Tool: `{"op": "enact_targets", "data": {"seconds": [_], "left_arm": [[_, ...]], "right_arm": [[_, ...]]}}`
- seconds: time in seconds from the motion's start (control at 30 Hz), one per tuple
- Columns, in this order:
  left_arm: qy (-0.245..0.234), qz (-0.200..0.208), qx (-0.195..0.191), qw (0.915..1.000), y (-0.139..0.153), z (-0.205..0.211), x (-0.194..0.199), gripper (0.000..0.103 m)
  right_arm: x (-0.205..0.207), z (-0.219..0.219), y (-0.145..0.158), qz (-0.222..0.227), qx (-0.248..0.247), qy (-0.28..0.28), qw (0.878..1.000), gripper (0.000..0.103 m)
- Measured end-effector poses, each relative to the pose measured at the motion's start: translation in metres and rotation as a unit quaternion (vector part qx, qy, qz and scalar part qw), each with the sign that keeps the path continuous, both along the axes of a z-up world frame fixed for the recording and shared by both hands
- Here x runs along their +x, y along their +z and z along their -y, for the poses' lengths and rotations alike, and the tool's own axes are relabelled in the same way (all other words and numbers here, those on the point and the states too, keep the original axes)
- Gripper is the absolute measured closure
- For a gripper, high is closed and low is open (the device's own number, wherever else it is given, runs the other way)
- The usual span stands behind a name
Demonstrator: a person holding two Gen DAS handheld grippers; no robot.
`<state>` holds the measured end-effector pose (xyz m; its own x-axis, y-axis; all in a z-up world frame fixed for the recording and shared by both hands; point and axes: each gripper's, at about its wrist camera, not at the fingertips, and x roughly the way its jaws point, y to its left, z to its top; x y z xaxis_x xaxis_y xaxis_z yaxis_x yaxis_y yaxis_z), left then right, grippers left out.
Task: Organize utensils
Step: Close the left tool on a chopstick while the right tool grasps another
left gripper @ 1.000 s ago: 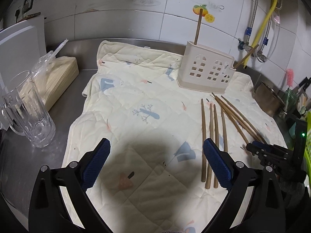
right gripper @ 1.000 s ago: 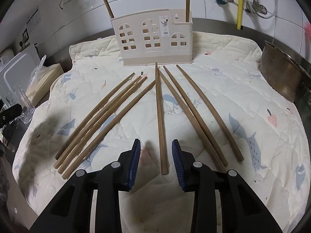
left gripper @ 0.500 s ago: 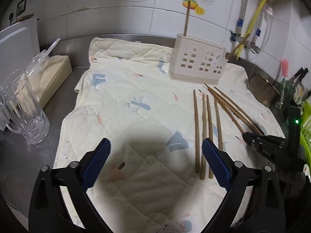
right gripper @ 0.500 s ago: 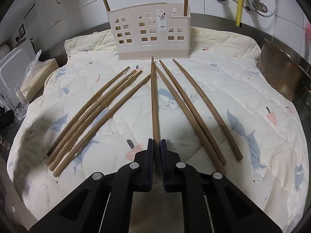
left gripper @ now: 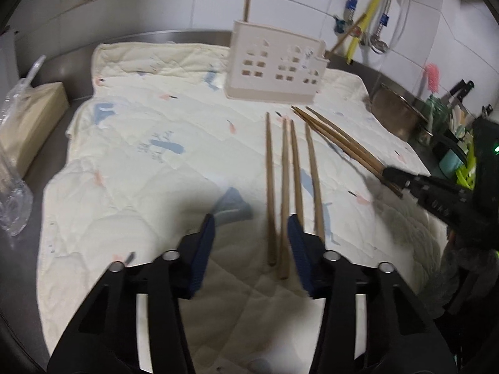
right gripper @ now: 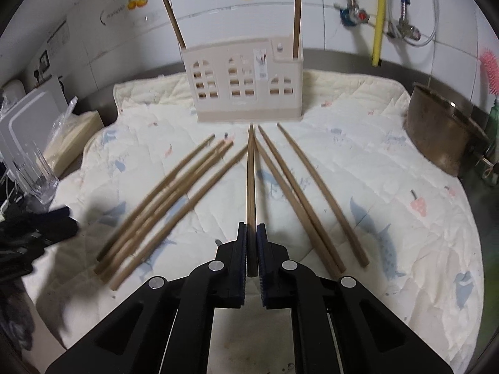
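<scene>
Left wrist view: your left gripper [left gripper: 251,227] is closing, fingers still apart, pads touching nothing; two chopsticks [left gripper: 270,187] of a group of four lie between the tips on the quilted mat [left gripper: 140,171]. Mat covers a steel counter [left gripper: 78,50], white tiled wall [left gripper: 156,9] behind, beige utensil holder [left gripper: 276,65] at the far edge (frame is blurred). Drinking glass [left gripper: 12,205] at left.

Right wrist view: your right gripper [right gripper: 252,229] is clamped on a single chopstick [right gripper: 251,171] pointing at the holder [right gripper: 244,88]. Two chopsticks already stand in it. Metal pot [right gripper: 443,134] at right, yellow hose [right gripper: 379,15] on the wall
</scene>
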<state>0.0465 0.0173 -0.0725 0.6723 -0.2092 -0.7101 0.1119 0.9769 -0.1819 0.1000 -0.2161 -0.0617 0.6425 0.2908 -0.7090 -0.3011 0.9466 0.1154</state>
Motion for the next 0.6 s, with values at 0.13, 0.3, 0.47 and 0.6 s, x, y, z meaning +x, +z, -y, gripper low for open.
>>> {"op": "enact_targets", "data": {"seconds": [0.13,0.3,0.47,0.6], "left_arm": [[-0.011,-0.018,-0.005,0.9998,-0.011,0.008,0.012,0.076],[-0.023,-0.027,-0.008,0.9993,-0.016,0.016,0.023,0.082],[-0.031,-0.037,-0.004,0.9988,-0.022,0.021,0.031,0.091],[-0.029,-0.045,-0.006,0.9985,-0.027,0.021,0.036,0.094]], "right_arm": [[-0.006,0.003,0.018,0.024,0.01,-0.003,1.0,0.097],[-0.012,0.006,0.038,0.048,0.021,-0.004,0.999,0.097],[-0.015,0.006,0.047,0.06,0.026,-0.002,0.998,0.097],[-0.016,0.005,0.048,0.062,0.027,-0.002,0.998,0.097]]}}
